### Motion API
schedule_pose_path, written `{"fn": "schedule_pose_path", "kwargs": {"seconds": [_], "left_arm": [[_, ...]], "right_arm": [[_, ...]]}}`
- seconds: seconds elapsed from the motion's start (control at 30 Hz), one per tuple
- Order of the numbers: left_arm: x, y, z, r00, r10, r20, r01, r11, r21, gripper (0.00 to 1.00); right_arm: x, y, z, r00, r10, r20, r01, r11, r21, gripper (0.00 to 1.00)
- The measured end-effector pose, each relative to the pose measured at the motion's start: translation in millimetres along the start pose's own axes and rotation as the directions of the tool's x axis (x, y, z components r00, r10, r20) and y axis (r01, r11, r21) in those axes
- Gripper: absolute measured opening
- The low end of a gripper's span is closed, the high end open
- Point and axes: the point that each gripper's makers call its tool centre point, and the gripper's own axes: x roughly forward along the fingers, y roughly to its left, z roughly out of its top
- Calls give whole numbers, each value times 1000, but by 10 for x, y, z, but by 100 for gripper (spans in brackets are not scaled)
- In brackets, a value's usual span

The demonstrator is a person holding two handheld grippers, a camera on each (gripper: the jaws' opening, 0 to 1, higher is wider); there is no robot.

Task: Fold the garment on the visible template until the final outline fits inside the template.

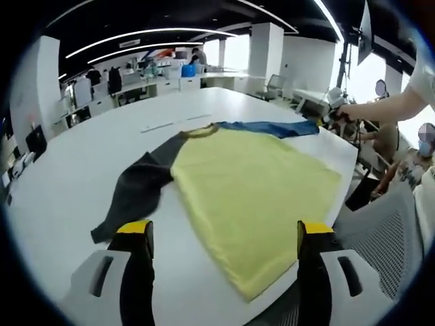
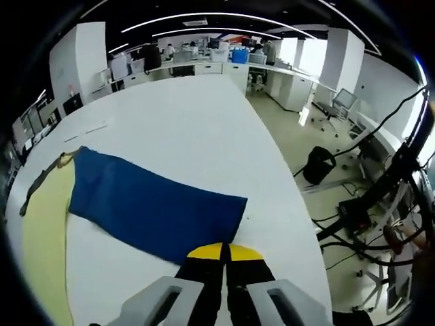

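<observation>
Shirt (image 1: 251, 197) with a yellow body, one dark sleeve (image 1: 139, 187) and one blue sleeve (image 2: 153, 207) lies spread flat on a white tabletop (image 1: 81, 170). The left gripper (image 1: 224, 234) hovers released above the hem, jaws wide apart. The right gripper (image 2: 225, 252) is clenched beside the blue sleeve's cuff; whether it pinches cloth is unclear.

This is an open-plan office or lab. A very large white table (image 2: 183, 129) fills the middle of the room. Beyond its far end run white desks (image 2: 204, 66) crowded with equipment and a blue bin (image 2: 239, 55). White pillars (image 2: 336, 61) stand to 1 side of the table, with bright windows behind them. Curved strip lights (image 1: 156, 32) cross the dark ceiling above it. Beside the table, cables (image 2: 380, 231) and what may be camera stands cover the floor.
</observation>
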Motion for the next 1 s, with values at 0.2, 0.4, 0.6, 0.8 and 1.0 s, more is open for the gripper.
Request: {"fn": "schedule_pose_path", "kwargs": {"seconds": [0.2, 0.4, 0.6, 0.8, 1.0], "left_arm": [[21, -74, 28, 1000, -28, 7, 28, 999, 23, 91], [19, -76, 15, 999, -33, 1, 33, 999, 18, 92], [9, -21, 11, 1000, -10, -1, 10, 1000, 11, 98], [-10, -9, 18, 1000, -9, -2, 9, 1000, 10, 99], [-12, 10, -6, 1000, -5, -12, 5, 1000, 0, 99]], "right_arm": [[-139, 131, -3, 1000, -11, 1, 11, 1000, -14, 0], [-139, 117, 13, 1000, -16, -12, 16, 1000, -2, 0], [80, -86, 76, 1000, 1, -27, -1, 1000, 7, 0], [177, -123, 141, 1000, 22, -16, -21, 1000, 22, 0], [185, -34, 202, 998, 67, -12, -67, 998, 23, 0]]}}
